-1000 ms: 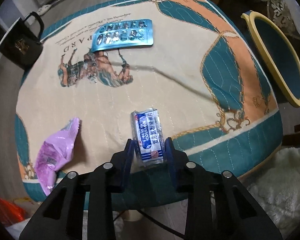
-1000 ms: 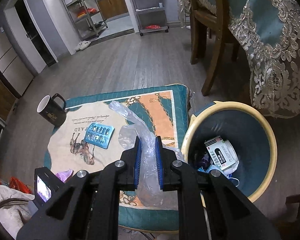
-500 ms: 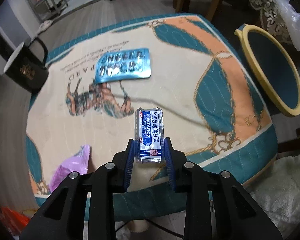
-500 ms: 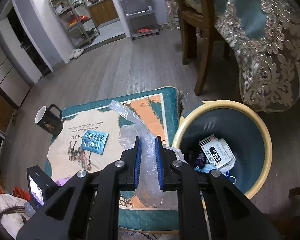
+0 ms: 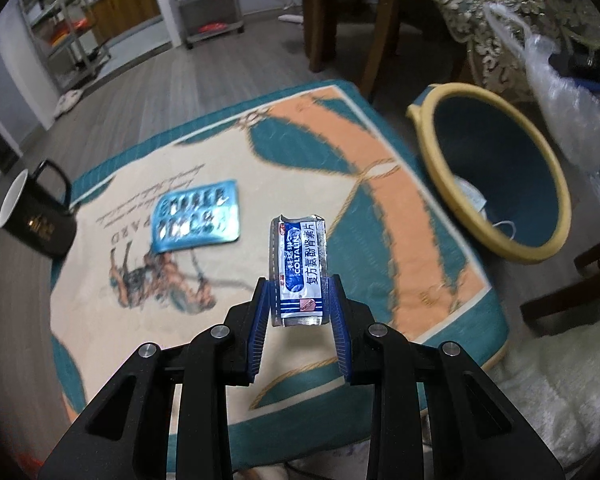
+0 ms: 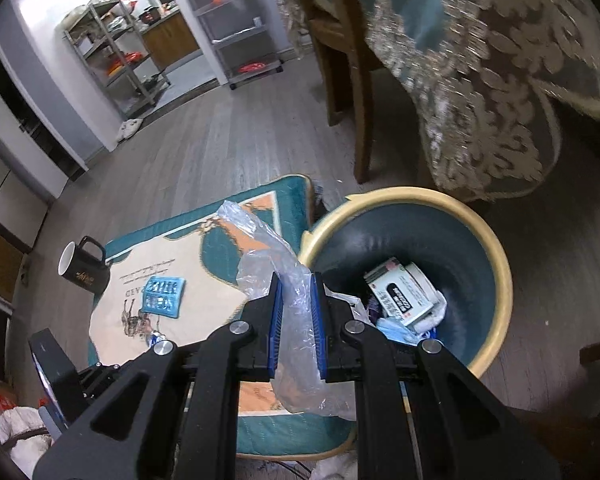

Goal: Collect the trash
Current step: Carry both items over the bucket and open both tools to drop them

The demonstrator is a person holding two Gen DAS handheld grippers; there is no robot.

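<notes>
My left gripper pinches the lower end of a silver-and-blue foil medicine sachet, held upright above the near part of the teal, cream and orange mat. Its label reads "COLTALIN" beside Chinese characters. My right gripper clamps a crumpled clear plastic bag just left of the yellow-rimmed teal bin.

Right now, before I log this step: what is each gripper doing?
Left gripper: closed on the blue-and-white medicine packet, lifted off the cushion.
Right gripper: closed on the clear plastic bag, beside the bin.
</notes>
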